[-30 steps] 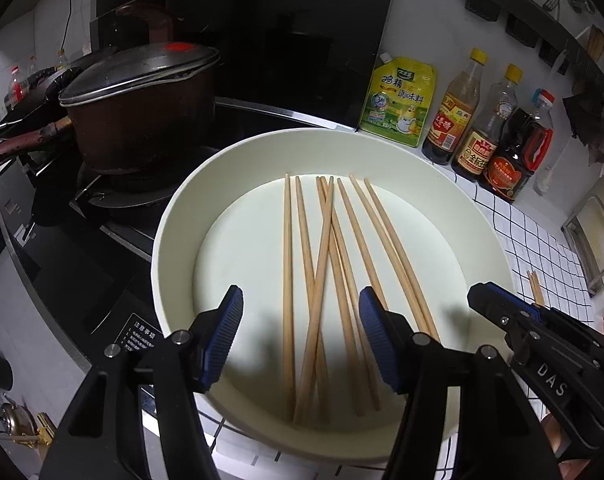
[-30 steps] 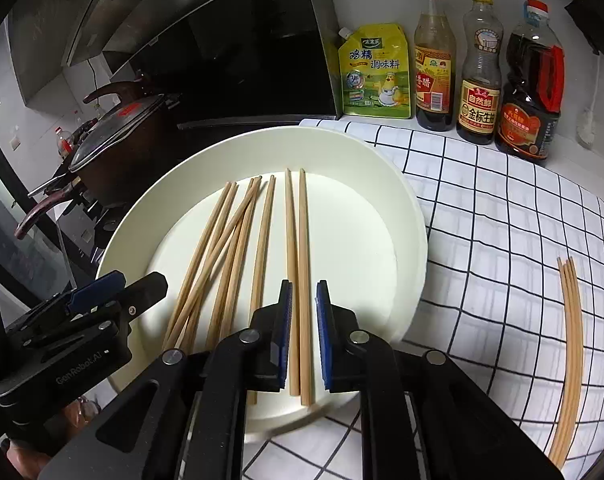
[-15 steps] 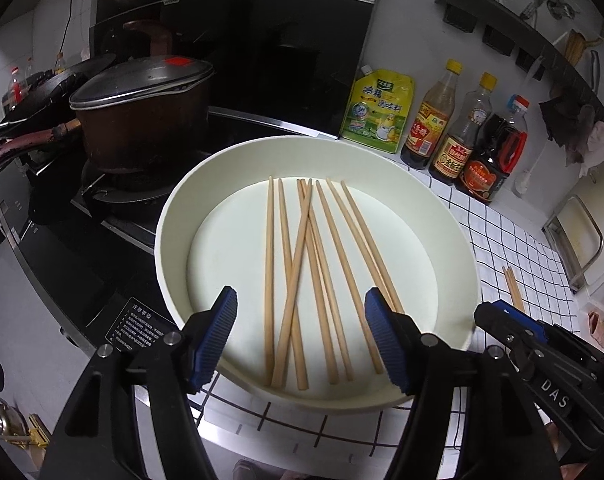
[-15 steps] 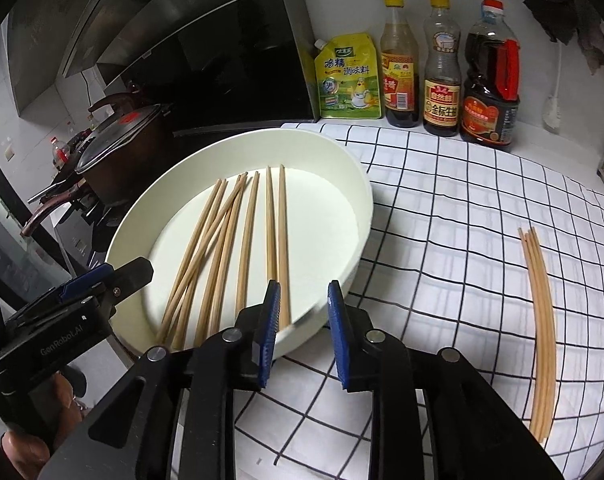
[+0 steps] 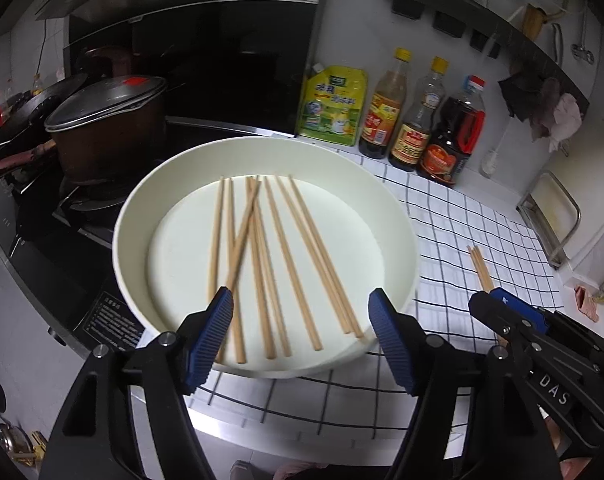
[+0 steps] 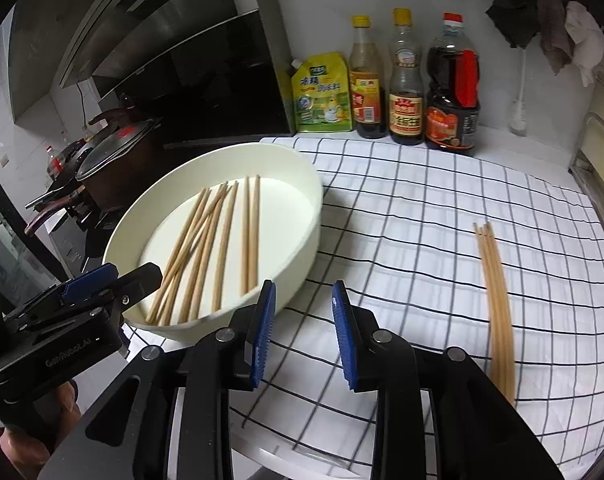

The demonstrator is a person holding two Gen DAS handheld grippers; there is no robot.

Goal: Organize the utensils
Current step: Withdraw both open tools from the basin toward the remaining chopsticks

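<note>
A round white tray [image 5: 406,240] [image 6: 302,236] sits on the checked cloth and holds several wooden chopsticks [image 5: 285,256] [image 6: 205,248] lying loose, some crossed. A second bunch of chopsticks [image 6: 496,300] [image 5: 480,266] lies on the cloth to the right. My left gripper [image 5: 299,336] is open and empty, raised above the tray's near rim. My right gripper [image 6: 304,328] is open and empty above the cloth, just right of the tray and left of the loose bunch. Each gripper shows in the other's view, the left [image 6: 113,284] and the right [image 5: 502,312].
A yellow seasoning pouch [image 6: 322,94] and three sauce bottles [image 6: 406,80] stand along the back wall. A lidded dark pot [image 5: 105,120] sits on the stove left of the tray. A metal rack [image 5: 554,216] stands at the far right. The counter edge runs close below the grippers.
Both grippers have pulled back and up from the tray. The right gripper has opened, leaving its chopsticks in the tray, and swung right over the cloth. The left stays open.
</note>
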